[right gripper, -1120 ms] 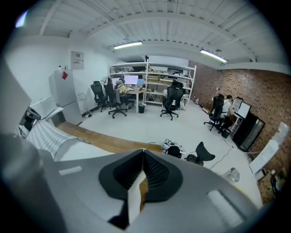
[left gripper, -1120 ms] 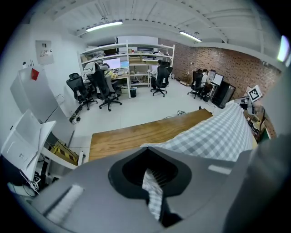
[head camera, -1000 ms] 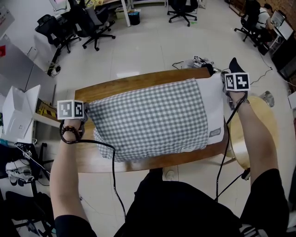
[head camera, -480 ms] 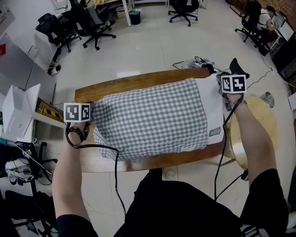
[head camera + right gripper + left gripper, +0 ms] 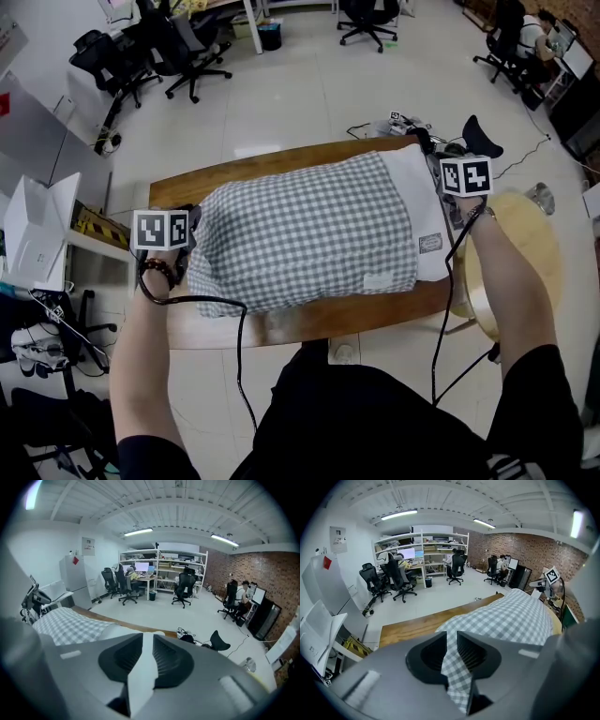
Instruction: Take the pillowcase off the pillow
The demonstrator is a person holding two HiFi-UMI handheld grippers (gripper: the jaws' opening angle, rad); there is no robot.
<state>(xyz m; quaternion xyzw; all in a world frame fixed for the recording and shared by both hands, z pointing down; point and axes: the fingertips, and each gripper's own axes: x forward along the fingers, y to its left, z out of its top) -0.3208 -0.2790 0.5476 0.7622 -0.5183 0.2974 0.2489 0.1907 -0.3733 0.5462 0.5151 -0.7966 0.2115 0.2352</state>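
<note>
head view, bottom to top: the person is leaning over the wooden table (image 5: 309, 323) with an arm at each short end of the pillow (image 5: 427, 202), likely so that the cover and its filling can be drawn opposite ways. the pillowcase (image 5: 309, 234) is covering most of the pillow and leaving only the right end bare, so the stripping looks barely begun.

in the left gripper view, the left gripper (image 5: 451, 641) is sitting at the case's closed end. its jaws have just been opening, and a fold of checked cloth is lying loosely in the slim gap, probably for a fresh hold. the right gripper (image 5: 147, 641) is doing likewise, its jaws just parted around a white flap at the pillow's corner.

the case is thin grey-and-white gingham, creasing softly over a plump, smooth white pillow with a small sewn label (image 5: 430, 244). beyond the table's rounded edge, the pale floor (image 5: 309, 94) is gleaming, and black wheeled office chairs (image 5: 192, 52) are standing at the upper left.
</note>
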